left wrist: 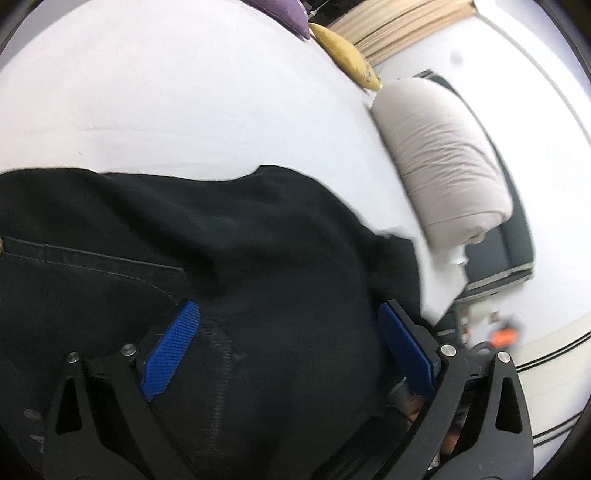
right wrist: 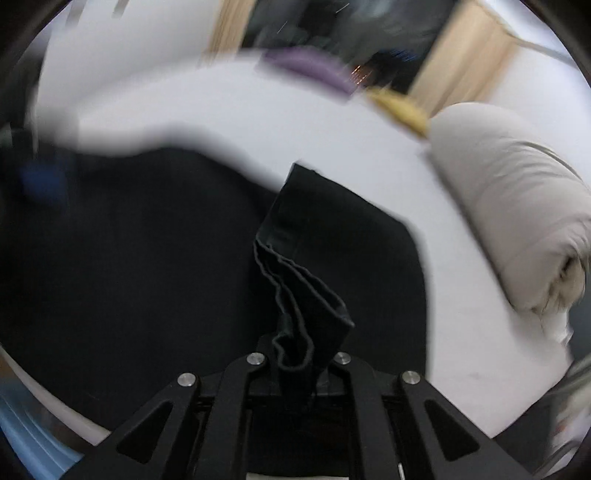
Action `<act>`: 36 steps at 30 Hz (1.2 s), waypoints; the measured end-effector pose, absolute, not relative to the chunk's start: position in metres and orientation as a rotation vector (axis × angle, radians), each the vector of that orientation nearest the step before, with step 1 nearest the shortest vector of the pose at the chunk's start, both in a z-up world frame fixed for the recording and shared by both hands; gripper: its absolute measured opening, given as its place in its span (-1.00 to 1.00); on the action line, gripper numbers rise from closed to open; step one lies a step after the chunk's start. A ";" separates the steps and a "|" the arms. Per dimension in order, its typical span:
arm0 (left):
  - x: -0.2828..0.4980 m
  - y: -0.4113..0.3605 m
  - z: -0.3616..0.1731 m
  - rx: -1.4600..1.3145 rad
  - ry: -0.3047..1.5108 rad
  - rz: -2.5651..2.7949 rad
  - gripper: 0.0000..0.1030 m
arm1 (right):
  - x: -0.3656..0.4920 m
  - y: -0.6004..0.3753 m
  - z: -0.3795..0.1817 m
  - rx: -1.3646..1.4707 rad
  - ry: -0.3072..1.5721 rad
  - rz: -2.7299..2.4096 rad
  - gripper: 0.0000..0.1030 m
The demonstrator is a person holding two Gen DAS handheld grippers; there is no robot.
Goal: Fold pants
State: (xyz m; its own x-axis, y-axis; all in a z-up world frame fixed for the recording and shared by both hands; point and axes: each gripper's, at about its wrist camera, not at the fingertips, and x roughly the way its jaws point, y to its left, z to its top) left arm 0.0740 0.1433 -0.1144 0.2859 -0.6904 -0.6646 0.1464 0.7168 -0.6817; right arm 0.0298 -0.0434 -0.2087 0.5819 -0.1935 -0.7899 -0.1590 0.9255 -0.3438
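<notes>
Black pants (left wrist: 221, 236) lie on a white bed (left wrist: 184, 92). My left gripper (left wrist: 288, 314) is open just above them, its blue pads (left wrist: 170, 347) wide apart over a seam near the pocket. In the right wrist view the pants (right wrist: 129, 258) spread dark across the bed (right wrist: 258, 122). My right gripper (right wrist: 299, 354) is shut on a bunched hem of a pant leg (right wrist: 306, 295), and the layered cuff stands up between the fingers.
A rolled beige duvet (left wrist: 443, 158) lies along the bed's right side, and also shows in the right wrist view (right wrist: 517, 206). A yellow cushion (left wrist: 347, 55) and a purple cushion (left wrist: 280, 14) sit at the far end. The right wrist view is blurred.
</notes>
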 end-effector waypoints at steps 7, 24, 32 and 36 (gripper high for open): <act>0.079 0.114 -0.119 -0.579 1.211 -0.680 0.91 | 0.024 -0.043 -0.216 -0.395 0.953 -0.019 -0.84; 0.105 0.006 -0.135 -0.627 1.383 -0.801 0.88 | -0.022 0.000 -0.186 -0.513 0.776 -0.004 -0.83; 0.115 0.028 -0.131 -0.555 1.398 -0.822 -0.82 | -0.052 0.059 -0.172 -0.583 0.717 0.118 -0.79; 0.109 0.060 -0.123 -0.483 1.373 -0.760 -0.84 | -0.063 0.086 -0.179 -0.615 0.712 0.214 -0.79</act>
State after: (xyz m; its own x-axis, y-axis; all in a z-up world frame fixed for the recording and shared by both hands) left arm 0.1087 0.0602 -0.1231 0.0221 -0.7251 -0.6883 0.1983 0.6780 -0.7078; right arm -0.0633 0.0860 -0.1788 0.7444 -0.0203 -0.6675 -0.3850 0.8037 -0.4538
